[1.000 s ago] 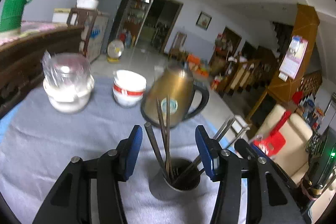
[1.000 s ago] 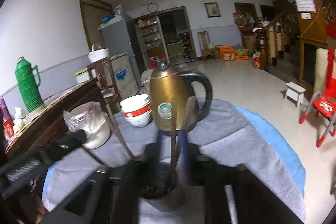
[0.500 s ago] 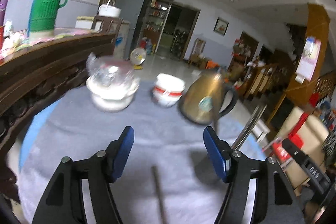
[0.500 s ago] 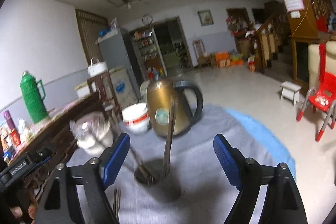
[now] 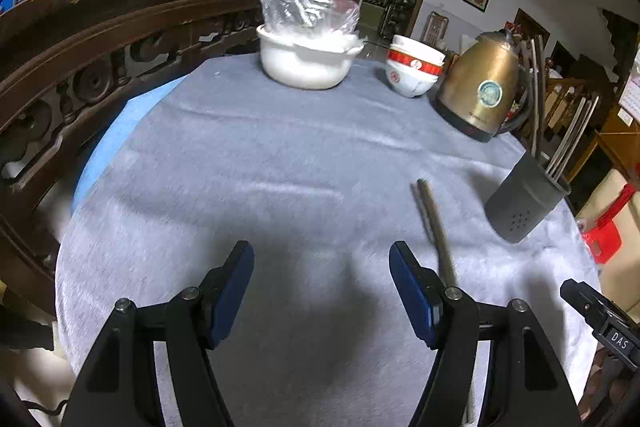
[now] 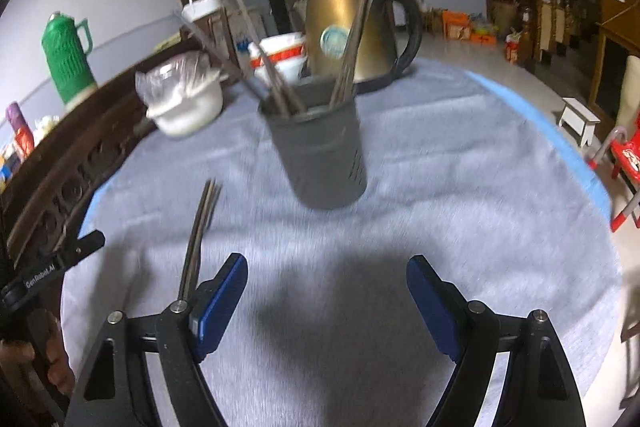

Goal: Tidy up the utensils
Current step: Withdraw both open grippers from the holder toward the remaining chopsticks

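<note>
Grey cloth (image 5: 256, 155) covers the round desk (image 5: 120, 131), nothing on it directly ahead of either pair of tongs. Left to right from where we stand:

Left tongs (image 5: 322, 285): jaws wide apart, nothing between them, bare cloth below. They have just been opening.

Loose chopsticks (image 5: 434, 223): lying flat as a pair, just right of the left tongs' right finger, running away from us. From the right wrist view the same pair (image 6: 198, 231) sits just left of the right tongs' left finger. So they lie between the two tongs, outside both gaps.

Right tongs (image 6: 326, 297): also wide open and empty, jaws likewise just opened. Grey holder (image 6: 320, 151) stands upright straight ahead of them, already carrying several chopsticks.

Beyond the holder: gold kettle (image 5: 480, 87), stacked bowls (image 5: 414, 71), white pot (image 5: 308, 61). Not in our way.

Our read: next job is picking the loose pair. Shift whichever tongs sideways until both sticks sit centred in the gap, come down with fingers straddling across their length, close near mid-length so they don't pivot. Grab both together; keep fingertips off the cloth to avoid bunching it. Right view is blurred, so settle first.
</note>
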Available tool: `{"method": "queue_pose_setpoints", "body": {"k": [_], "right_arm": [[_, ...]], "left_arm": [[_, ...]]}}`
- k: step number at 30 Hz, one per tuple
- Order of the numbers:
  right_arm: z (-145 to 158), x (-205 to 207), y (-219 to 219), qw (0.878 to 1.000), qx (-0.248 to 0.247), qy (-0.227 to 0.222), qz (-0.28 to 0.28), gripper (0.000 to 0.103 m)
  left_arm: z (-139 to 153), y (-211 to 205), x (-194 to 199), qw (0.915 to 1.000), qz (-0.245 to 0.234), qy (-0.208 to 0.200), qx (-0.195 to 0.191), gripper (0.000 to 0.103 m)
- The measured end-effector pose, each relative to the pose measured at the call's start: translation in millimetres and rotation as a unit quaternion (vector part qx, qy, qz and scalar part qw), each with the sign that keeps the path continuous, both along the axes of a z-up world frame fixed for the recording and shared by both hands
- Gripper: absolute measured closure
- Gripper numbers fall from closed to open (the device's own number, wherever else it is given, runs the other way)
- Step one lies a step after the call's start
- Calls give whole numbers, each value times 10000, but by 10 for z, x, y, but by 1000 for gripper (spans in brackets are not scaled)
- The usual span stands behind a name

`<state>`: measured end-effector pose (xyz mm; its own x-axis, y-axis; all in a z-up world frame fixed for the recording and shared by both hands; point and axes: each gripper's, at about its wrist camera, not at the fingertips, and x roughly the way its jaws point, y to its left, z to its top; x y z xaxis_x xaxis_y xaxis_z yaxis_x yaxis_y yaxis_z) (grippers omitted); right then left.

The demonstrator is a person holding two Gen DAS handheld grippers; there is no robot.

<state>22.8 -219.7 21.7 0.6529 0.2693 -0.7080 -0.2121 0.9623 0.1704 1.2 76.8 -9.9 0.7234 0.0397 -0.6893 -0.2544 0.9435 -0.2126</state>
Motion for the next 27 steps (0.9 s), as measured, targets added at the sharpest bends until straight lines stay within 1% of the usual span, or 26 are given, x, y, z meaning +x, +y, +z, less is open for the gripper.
{"method": "queue_pose_setpoints", "body": {"k": [6, 10, 14, 16, 18, 22, 27], "right_arm": [[-163, -30, 74, 9994, -100, 294, 128, 18], [-199, -23, 112, 9988, -151, 411, 197, 18], [-208, -12, 177, 9981, -198, 489, 310, 18], [-185, -11, 225, 9975, -226, 530, 420, 18], [-164, 7, 307, 9960, -229, 620, 609, 18], [-152, 99, 535, 9905, -156, 916, 1010, 20], [-151, 222, 921, 9847, -214, 1056, 1372, 21]], "left_arm": [[-142, -21, -123, 9997, 12, 157, 199, 32], [-230, -64, -119, 9989, -41, 285, 374, 32], [-292, -57, -133, 9984, -19, 317, 477, 32], [-328, -36, -133, 9983, 9, 342, 463, 32], [-396, 11, -118, 9982, 35, 506, 311, 32], [-404, 4, -109, 9983, -3, 499, 311, 26], [-407, -51, -78, 9971, -118, 586, 466, 21]]}}
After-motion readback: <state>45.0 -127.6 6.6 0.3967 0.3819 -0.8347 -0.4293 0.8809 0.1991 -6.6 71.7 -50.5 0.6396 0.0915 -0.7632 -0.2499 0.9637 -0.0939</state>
